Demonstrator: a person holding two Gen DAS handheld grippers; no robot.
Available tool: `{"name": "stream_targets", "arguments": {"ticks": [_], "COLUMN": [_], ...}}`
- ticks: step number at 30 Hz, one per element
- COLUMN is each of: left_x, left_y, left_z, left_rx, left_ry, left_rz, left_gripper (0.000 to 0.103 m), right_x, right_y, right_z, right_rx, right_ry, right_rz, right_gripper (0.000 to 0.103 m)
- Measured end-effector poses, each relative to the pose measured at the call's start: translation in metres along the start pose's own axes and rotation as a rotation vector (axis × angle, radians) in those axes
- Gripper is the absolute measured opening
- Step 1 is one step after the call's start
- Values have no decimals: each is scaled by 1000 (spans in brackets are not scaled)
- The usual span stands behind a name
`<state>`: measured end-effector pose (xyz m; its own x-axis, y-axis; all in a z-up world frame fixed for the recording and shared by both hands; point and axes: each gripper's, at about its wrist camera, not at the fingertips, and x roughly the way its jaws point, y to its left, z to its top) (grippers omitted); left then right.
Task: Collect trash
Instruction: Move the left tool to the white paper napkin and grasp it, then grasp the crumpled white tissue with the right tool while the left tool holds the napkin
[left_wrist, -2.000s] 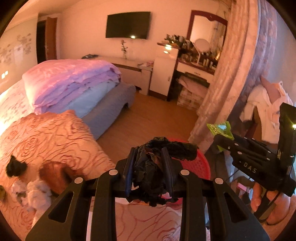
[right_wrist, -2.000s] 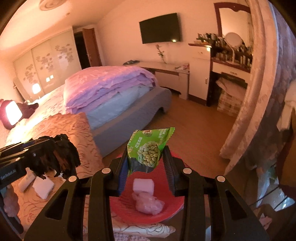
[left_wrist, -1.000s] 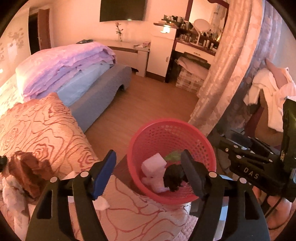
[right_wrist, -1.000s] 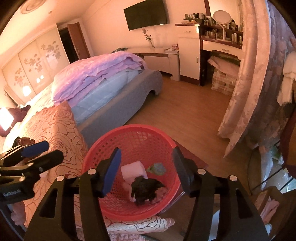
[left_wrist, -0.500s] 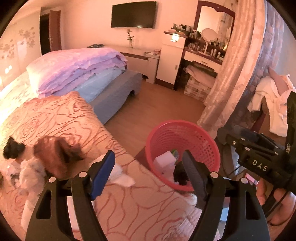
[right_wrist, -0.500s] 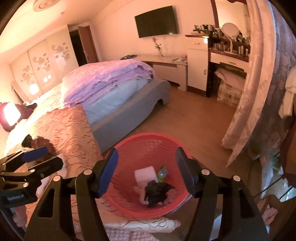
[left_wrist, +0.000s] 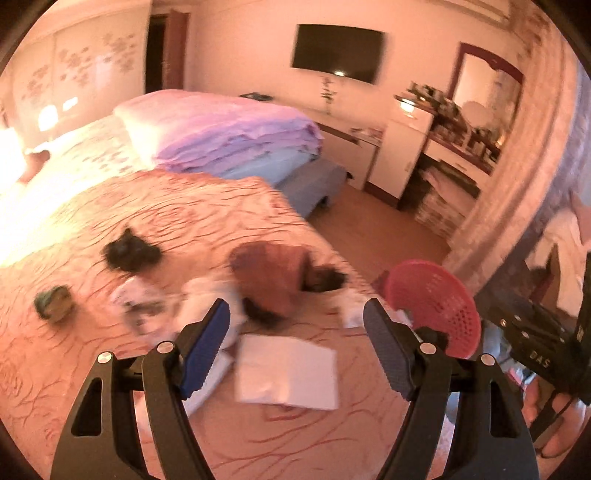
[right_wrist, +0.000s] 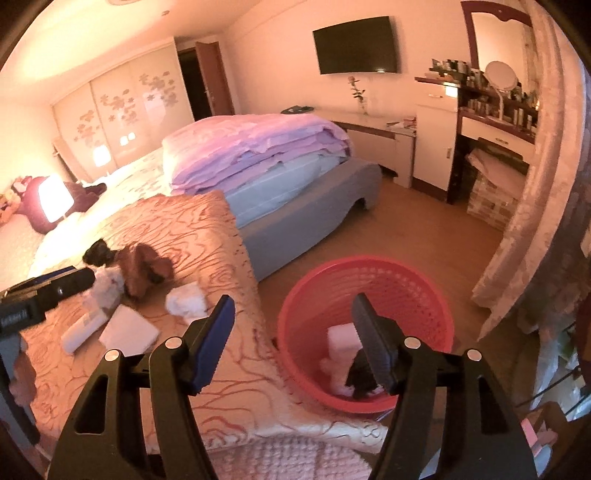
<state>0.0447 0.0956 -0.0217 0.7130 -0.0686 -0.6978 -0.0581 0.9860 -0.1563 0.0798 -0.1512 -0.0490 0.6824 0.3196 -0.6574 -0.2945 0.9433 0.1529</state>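
My left gripper (left_wrist: 295, 339) is open and empty over the orange patterned bedspread (left_wrist: 110, 387). Just beyond it lie a flat white paper (left_wrist: 288, 373), a brown crumpled piece (left_wrist: 273, 277), a black wad (left_wrist: 129, 253), white tissues (left_wrist: 207, 299) and a small greenish lump (left_wrist: 53, 301). My right gripper (right_wrist: 291, 332) is open and empty at the bed's edge. The red mesh basket (right_wrist: 402, 288) stands on the floor to its right and holds a white block (right_wrist: 341, 341) and a black wad (right_wrist: 360, 380). The basket also shows in the left wrist view (left_wrist: 436, 295).
A folded purple duvet (right_wrist: 258, 147) lies on the far bed. A curtain (right_wrist: 532, 184) hangs right of the basket. A dresser with mirror (right_wrist: 495, 92) and a wall TV (right_wrist: 356, 44) are at the back. Wooden floor (right_wrist: 424, 229) lies between bed and dresser.
Both grippers dropped their trash, the black wad and the green packet, into the red basket. The left gripper then swung left over the bedspread; the right drew back a little.
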Motion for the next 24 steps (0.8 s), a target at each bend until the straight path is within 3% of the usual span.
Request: {"name": "stream_targets", "arguments": {"ticks": [5, 14, 20, 22, 24], "left_x": [-5, 27, 53, 58, 59], "left_y": [20, -5, -2, 1, 1], "left_z": [-11, -36, -44, -46, -48], "left_rx": [-47, 41, 33, 34, 48], "left_ry": [11, 74, 142, 149, 140], "left_rz": [-2, -3, 22, 36, 42], "left_gripper": [72, 69, 39, 22, 16], "right_x": [-2, -3, 2, 4, 6], "right_y": [14, 21, 18, 17, 18], "right_z": [-2, -10, -14, -14, -16], "right_rx": [-11, -18, -14, -13, -15], "right_ry": [2, 12, 27, 33, 37], "right_rz": [27, 41, 45, 45, 44], "right_gripper": [64, 64, 64, 64, 64]}}
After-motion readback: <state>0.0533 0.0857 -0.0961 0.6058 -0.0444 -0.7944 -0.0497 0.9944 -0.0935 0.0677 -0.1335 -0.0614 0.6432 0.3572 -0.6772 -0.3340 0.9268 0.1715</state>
